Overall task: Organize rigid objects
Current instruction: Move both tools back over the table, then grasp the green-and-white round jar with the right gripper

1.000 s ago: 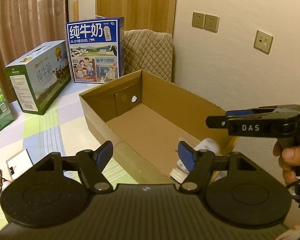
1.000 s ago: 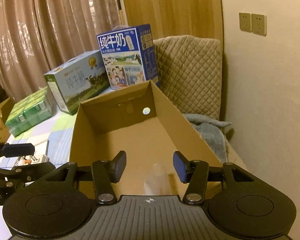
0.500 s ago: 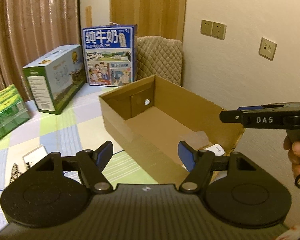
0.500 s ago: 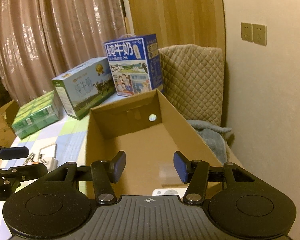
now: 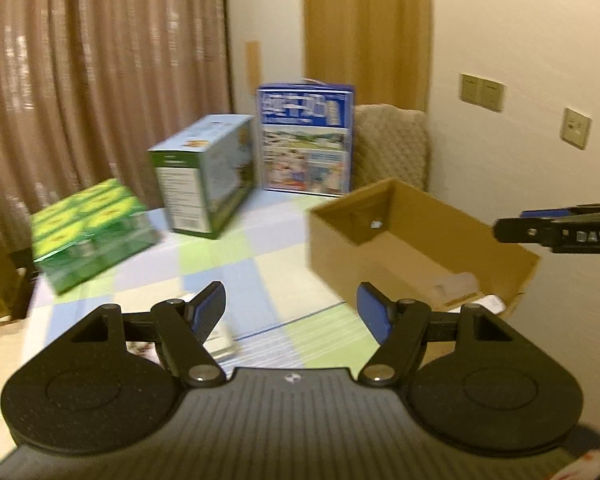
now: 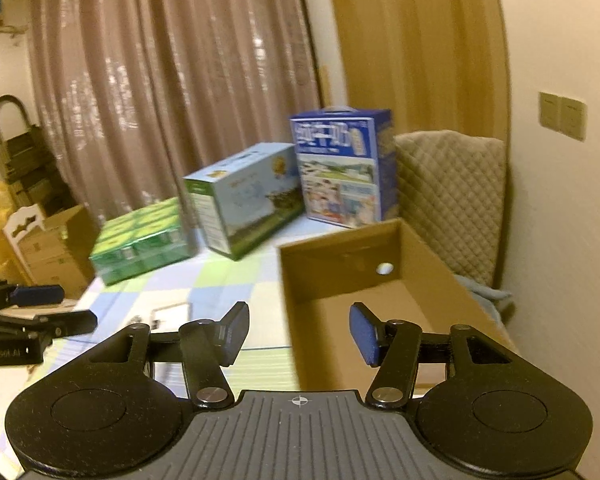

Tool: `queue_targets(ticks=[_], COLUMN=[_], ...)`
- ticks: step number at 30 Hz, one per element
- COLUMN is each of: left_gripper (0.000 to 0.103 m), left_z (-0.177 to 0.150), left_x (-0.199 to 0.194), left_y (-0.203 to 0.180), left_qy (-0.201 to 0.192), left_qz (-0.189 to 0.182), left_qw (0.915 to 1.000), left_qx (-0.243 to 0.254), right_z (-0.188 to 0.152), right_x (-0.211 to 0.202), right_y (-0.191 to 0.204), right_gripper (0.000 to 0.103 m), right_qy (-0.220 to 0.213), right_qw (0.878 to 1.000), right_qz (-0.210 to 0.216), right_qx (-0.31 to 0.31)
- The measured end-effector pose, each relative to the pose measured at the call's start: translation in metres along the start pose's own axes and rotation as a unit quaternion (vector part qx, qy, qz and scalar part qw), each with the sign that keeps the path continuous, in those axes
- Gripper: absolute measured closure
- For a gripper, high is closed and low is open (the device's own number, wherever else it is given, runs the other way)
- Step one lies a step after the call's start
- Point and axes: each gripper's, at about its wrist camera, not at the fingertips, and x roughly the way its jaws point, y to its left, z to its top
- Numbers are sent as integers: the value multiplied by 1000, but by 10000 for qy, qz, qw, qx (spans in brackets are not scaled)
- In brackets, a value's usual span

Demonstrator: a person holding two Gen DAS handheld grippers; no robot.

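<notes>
Holding both tools over the worktop, you have the left tool released with nothing between its pads. Your right tool, equally unloaded, has just been opening. The cardboard box sits at the worktop's right edge, pale objects resting inside its near end.
</notes>
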Motion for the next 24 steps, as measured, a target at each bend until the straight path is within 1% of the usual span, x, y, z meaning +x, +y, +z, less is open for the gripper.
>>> queue_targets(ticks=[2, 8, 13, 16, 20, 24], left_gripper=[34, 32, 31, 31, 31, 31], left_z=[-4, -25, -53, -72, -96, -118], left_x=[-8, -30, -38, -36, -25, -8], left_y=[17, 71, 104, 119, 136, 148], left_qy=[3, 75, 228, 359, 484, 578], left_qz=[181, 663, 963, 1090, 1202, 1217], left_qw=[9998, 9972, 9936, 9914, 9887, 9874], left_qx=[-60, -341, -536, -626, -752, -831], right_z=[-1, -10, -25, -36, -53, -74], right_x=[1, 16, 34, 47, 70, 96], right_y=[14, 53, 81, 95, 114, 127], right_gripper=[46, 43, 42, 42, 42, 42], right_qy=[1, 122, 261, 378, 517, 691], right_qw=[9999, 9989, 9975, 9961, 9924, 9874], right_qz=[102, 389, 595, 711, 911, 1094], right_qx=[-50, -211, -267, -355, -642, -914])
